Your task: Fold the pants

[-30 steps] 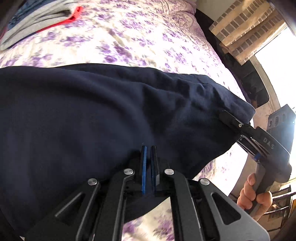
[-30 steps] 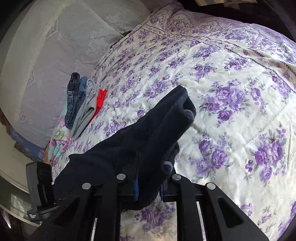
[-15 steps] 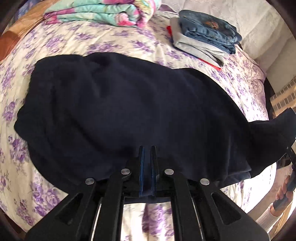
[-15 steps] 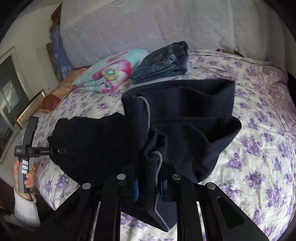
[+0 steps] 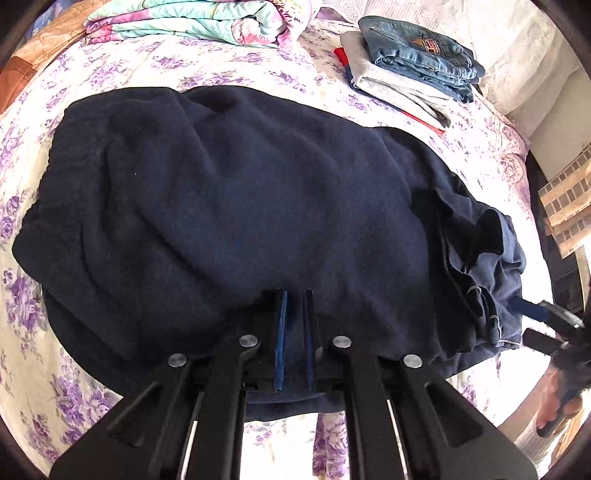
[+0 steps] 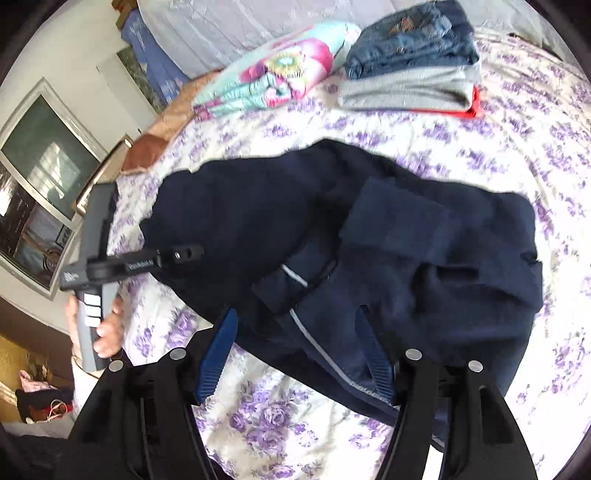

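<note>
Dark navy pants (image 5: 258, 206) lie in a folded heap on the floral bedspread (image 5: 122, 70). My left gripper (image 5: 294, 295) pinches their near edge; its jaws are beginning to open, and cloth still sits between the blue pads. In the right wrist view the pants (image 6: 424, 236) show a grey-trimmed hem near the camera. There my right gripper (image 6: 295, 314) stands wide, jaws opening. The hem lies between its fingers, and neither pad presses on it. The left gripper (image 6: 192, 253) appears at the pants' left edge, with a hand on its handle. The right gripper (image 5: 528, 323) shows at the pants' right end.
A stack of folded clothes, jeans (image 5: 417, 48) on grey and red pieces, sits at the far side of the bed. A folded flowery blanket (image 5: 192, 18) lies beside it. The bed's edge runs near both grippers, with a framed window (image 6: 40, 177) beyond.
Both grippers swung the pants across and laid them on the bed. The right gripper let go of the cloth and spread wide. The left gripper stays pinched on the near edge.
</note>
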The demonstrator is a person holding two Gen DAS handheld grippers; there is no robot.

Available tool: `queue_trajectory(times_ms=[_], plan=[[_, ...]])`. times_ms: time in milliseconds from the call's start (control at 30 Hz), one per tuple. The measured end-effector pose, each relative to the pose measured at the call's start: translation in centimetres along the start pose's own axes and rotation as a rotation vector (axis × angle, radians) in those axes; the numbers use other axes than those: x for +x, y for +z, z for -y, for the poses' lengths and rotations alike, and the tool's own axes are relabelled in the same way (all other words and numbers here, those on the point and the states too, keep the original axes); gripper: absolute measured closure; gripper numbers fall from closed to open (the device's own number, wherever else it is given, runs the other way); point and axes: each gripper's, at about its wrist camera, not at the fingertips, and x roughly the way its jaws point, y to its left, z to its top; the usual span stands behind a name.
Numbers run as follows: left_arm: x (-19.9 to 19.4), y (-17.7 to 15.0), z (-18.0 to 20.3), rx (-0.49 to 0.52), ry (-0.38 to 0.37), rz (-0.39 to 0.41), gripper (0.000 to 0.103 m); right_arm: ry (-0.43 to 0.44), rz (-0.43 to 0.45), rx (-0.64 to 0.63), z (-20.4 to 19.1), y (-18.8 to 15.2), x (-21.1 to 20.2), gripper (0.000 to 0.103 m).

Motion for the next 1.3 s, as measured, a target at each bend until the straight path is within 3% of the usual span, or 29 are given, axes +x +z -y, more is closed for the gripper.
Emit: queue_trajectory(times_ms=[33,100,133,267,367,467,500,567,667,733,833,1000,1133,1200,1300], plan=[[-0.1,-0.2,-0.2,0.001,-0.003,0.002,0.095,-0.037,0.036,-0.021,-0.4,0.1,-0.7,0.039],[-0.2,-0.5,-0.3,0.008,-0.003,0.005,0.095,-0.095,0.033,-0.044,-0.6,0.1,-0.3,0.077],[-0.6,-0.8,-0.5,0.013,0.0,0.005,0.095,-0.085,-0.002,-0.03,-0.3,0.0,0.7,0.097],[-0.5,-0.7,-0.2,0.024,0.005,0.004,0.095,-0.129,-0.163,0.0,1.2,-0.8,6.3,0.093],[-0.5,-0.7,-0.3,0.021,-0.004,0.003,0.095,-0.078,-0.178,0.064,2.0,0.2,5.5,0.093],[-0.5,-0.6,-0.5,0.02,-0.015,0.0,0.095,-0.025,-0.1,0.104,3.2,1.5,1.9,0.091],[-0.5,-0.6,-0.5,0.022,-0.017,0.001,0.095,-0.055,-0.044,0.115,3.9,2.0,0.0,0.089],[-0.5,-0.7,-0.5,0.028,-0.019,0.002,0.095,-0.126,0.045,0.162,6.1,2.8,-3.2,0.067],[-0.9,-0.7,-0.3,0.02,-0.013,-0.017,0.095,-0.234,0.074,0.225,9.5,2.8,-6.0,0.065],[-1.4,-0.8,0.8,0.034,-0.051,-0.039,0.095,-0.278,0.061,0.239,10.9,2.1,-6.5,0.065],[-2.0,-0.9,4.7,0.101,-0.2,-0.057,0.095,-0.298,0.029,0.229,12.0,0.4,-5.8,0.065],[-1.1,-2.1,16.1,0.335,-0.34,-0.09,0.095,-0.265,0.038,0.25,13.9,-0.9,-4.5,0.065],[3.4,-3.3,23.7,0.451,-0.298,-0.154,0.093,-0.253,0.048,0.159,12.9,-1.6,-4.5,0.065],[5.9,-3.7,25.4,0.458,-0.3,-0.22,0.093,-0.279,0.064,0.072,12.0,-1.6,-4.2,0.065],[7.7,-3.7,26.0,0.445,-0.284,-0.247,0.093,-0.303,0.062,-0.055,11.4,-1.3,-3.3,0.065]])
